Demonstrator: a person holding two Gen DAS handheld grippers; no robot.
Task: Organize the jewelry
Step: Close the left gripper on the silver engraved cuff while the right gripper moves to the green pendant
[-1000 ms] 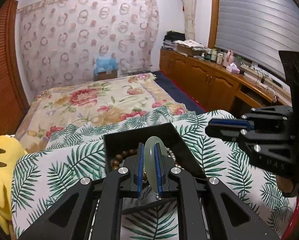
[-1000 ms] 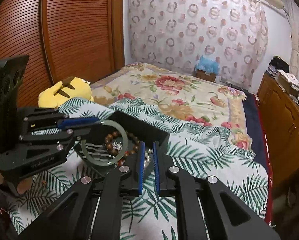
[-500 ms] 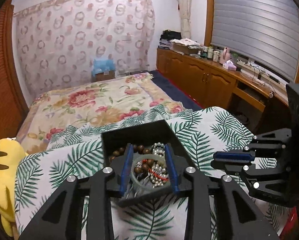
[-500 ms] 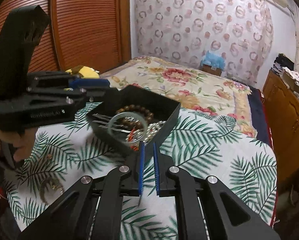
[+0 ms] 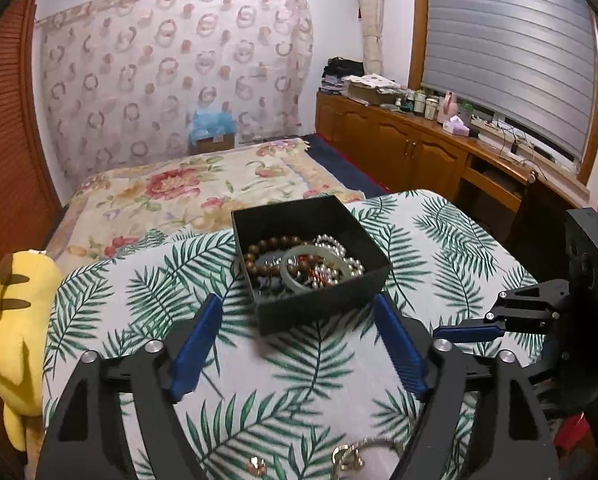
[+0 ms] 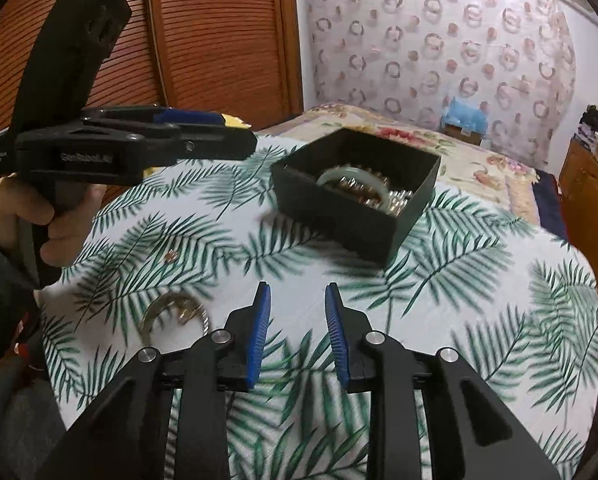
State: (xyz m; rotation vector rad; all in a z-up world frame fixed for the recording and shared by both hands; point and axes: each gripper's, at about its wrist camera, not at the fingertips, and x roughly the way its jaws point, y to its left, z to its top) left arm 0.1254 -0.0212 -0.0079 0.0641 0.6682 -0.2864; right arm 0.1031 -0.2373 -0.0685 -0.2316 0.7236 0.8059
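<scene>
A black open box (image 5: 323, 312) (image 6: 339, 216) stands on the palm-leaf cloth. In it lie a pale green jade bangle (image 5: 291, 276) (image 6: 353, 172), a brown bead bracelet (image 5: 263, 256) and silver beads (image 5: 339, 256). My left gripper (image 5: 297, 312) is open wide and empty, just short of the box's near wall. My right gripper (image 6: 295, 296) is open and empty over the cloth, short of the box. A gold chain piece (image 6: 179, 310) (image 5: 349, 454) and a small stud earring (image 6: 171, 255) (image 5: 257, 466) lie loose on the cloth.
A yellow plush toy (image 5: 15, 320) sits at the cloth's left edge. A flowered bed (image 5: 203, 188) lies beyond the box. Wooden cabinets (image 5: 411, 152) with clutter run along the right wall. A wooden slatted door (image 6: 203, 40) stands at the left.
My left gripper opened, let the jade bangle drop into the box and drew back. My right gripper opened from shut and pulled back from the box.
</scene>
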